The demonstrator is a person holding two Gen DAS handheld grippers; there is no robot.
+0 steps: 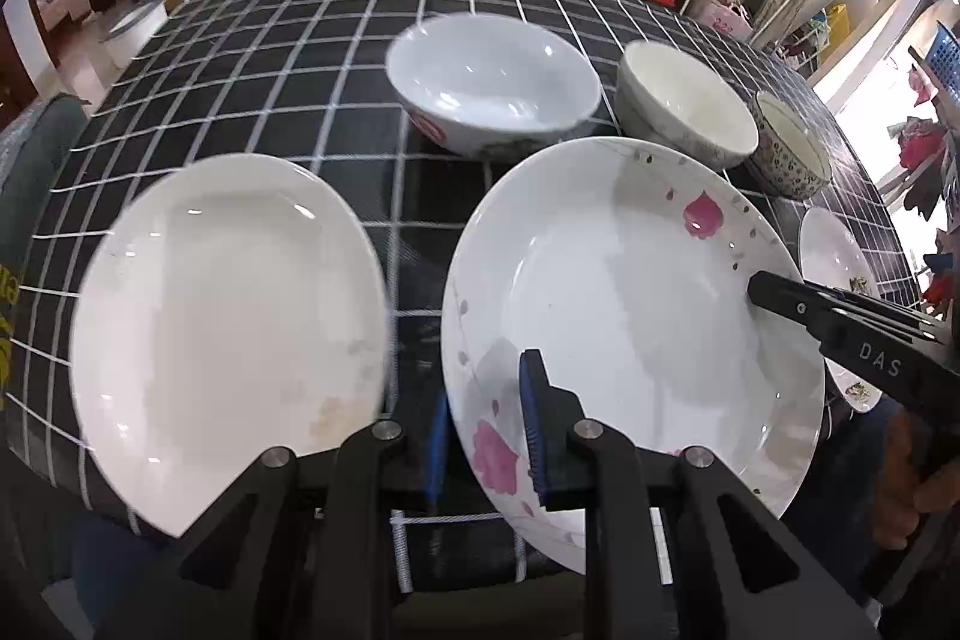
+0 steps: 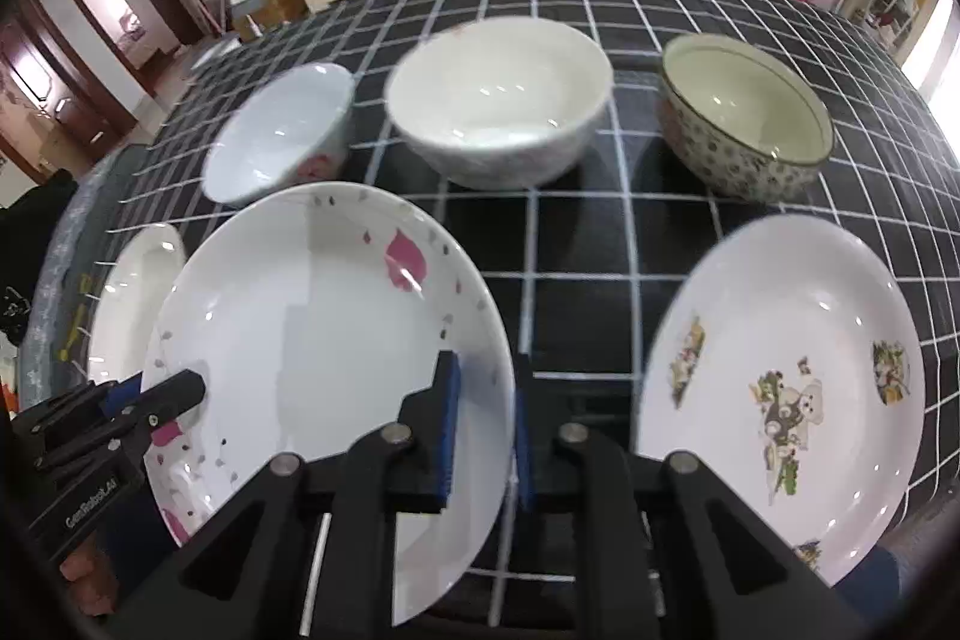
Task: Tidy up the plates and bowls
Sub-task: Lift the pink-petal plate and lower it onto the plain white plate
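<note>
Your left gripper (image 1: 483,430) and right gripper (image 2: 485,436) each pinch an opposite rim of the pink-flowered plate (image 1: 630,304), which seems lifted just off the checked tablecloth (image 1: 270,58). Only the left view shows the whole plain white plate (image 1: 228,334); only the right view shows the whole picture-printed plate (image 2: 780,388). Three bowls (image 2: 498,112) stand behind. The right gripper's side reads "DAS"; the left's, blurrily, "GenRobot.AI". Both point steeply downward.
</note>
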